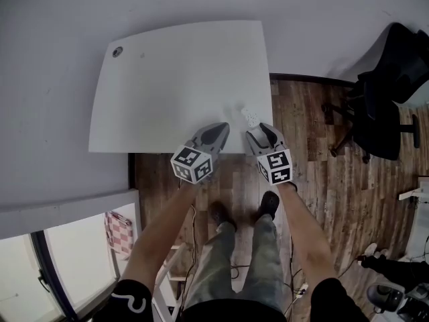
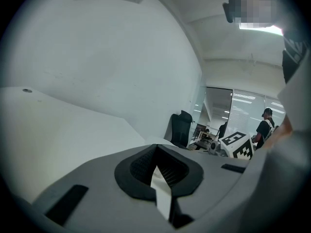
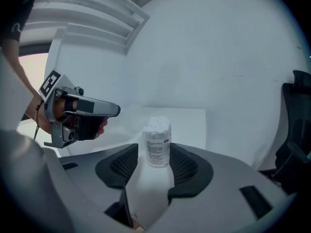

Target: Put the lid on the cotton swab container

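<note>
Cotton swab container (image 3: 158,142): a small clear tub with a printed label. It stands upright and its top is uncovered, with white swab heads packed at its mouth.
Place: on the white table (image 1: 174,79), near the front right corner. It is just ahead of the right gripper (image 1: 260,133) and off to the right of the left gripper (image 2: 155,148).
Right gripper jaws: spread wide. In the right gripper view the container stands framed between the two tips, and the pads do not squeeze it.
Left gripper jaws: drawn together at the tips. A white sliver shows in the narrow gap behind them, and I cannot tell what it is. No object can be made out in their grip.
Grippers together: side by side over the table's near edge, both pointing away from the person. Their marker cubes (image 1: 193,164) face the head camera.
Table detail: a small round grommet (image 1: 118,51) sits at the far left corner.
Surroundings: a black office chair (image 1: 385,99) stands on the wooden floor (image 1: 315,180) to the right of the table.
</note>
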### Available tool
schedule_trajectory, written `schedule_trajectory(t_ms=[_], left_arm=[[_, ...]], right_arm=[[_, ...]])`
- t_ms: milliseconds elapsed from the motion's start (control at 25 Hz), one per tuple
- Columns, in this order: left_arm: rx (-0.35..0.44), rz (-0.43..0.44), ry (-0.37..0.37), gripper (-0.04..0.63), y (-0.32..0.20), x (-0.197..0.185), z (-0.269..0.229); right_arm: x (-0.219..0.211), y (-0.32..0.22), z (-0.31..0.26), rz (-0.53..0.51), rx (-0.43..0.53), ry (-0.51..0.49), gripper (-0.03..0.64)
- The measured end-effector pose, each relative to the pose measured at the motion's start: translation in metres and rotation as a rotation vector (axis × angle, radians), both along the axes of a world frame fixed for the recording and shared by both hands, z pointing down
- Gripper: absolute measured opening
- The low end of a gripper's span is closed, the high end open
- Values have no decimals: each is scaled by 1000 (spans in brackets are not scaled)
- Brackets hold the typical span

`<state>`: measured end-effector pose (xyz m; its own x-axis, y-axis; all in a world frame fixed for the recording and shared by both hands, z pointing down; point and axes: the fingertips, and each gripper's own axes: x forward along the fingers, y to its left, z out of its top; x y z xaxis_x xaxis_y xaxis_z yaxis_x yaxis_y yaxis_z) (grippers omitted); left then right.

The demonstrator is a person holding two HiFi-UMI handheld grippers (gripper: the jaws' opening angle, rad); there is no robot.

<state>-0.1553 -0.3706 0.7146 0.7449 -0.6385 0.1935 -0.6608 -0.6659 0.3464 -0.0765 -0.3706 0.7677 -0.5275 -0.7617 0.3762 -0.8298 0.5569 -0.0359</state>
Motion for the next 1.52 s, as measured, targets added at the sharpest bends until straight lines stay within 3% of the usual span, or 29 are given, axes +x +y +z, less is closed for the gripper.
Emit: schedule_trajectory(t_ms=[960,1520], left_arm=[[29,52,33,25,-16,23,-16],[35,110,5,25,-32,51,-16]], right_arm=[[-2,-6,0,2,12,27,187],[-3,-6,-1,-8,5,12,187]])
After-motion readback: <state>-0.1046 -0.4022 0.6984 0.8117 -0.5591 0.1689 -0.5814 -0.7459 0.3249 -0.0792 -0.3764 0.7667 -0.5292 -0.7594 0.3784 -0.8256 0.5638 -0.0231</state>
